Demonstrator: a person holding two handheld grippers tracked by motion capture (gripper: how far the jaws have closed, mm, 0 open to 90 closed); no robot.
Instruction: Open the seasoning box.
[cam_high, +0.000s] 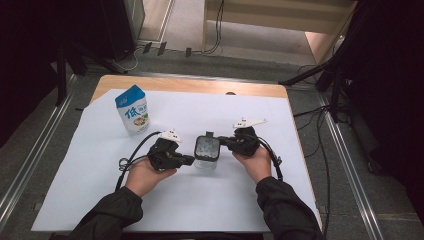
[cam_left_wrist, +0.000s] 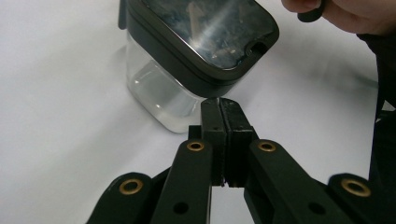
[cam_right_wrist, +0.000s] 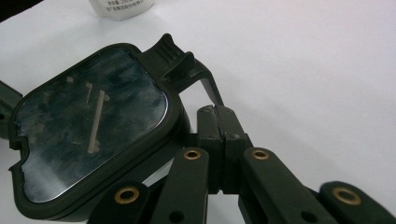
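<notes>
Container (cam_high: 207, 150) sits mid-surface (cam_high: 300, 165), lid on, between both grippers. Left gripper (cam_left_wrist: 219, 103) and right gripper (cam_right_wrist: 217, 112): jaws together, empty, tips beside it. Carton (cam_high: 133, 110) untouched; progress indeterminate.

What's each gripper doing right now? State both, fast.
Left gripper: shut, holding nothing, tips at the clear container's dark lid.
Right gripper: shut, holding nothing, tips beside the lid's latch.

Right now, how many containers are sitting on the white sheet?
2. A milk carton stands at the far left of the sheet, and a clear box with a dark lid sits mid-table between the left gripper and right gripper.
</notes>
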